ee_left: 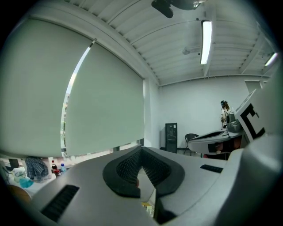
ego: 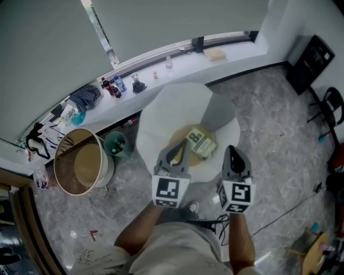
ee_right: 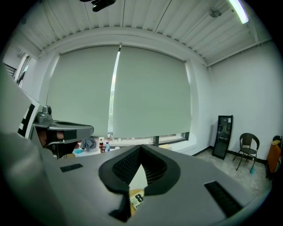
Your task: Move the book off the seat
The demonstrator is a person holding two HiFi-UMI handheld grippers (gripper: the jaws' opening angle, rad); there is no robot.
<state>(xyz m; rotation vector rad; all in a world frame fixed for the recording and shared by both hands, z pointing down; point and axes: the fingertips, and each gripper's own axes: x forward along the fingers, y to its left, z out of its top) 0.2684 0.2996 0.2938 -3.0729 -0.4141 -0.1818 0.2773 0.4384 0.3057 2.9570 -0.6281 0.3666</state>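
One book (ego: pixel 201 142) on one seat (ego: pixel 172 113); left gripper (ego: pixel 179 146), right gripper (ego: pixel 231 149) closed.

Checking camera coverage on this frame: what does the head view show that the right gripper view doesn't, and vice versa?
Only the head view: the green bin, the person's shorts and the marker cube on the right gripper. Only the right gripper view: the ceiling's strip light, and its own jaws close up, shut on nothing. Both: the book, whole on the seat from above but a sliver below the jaws, the sill bottles, the left gripper.
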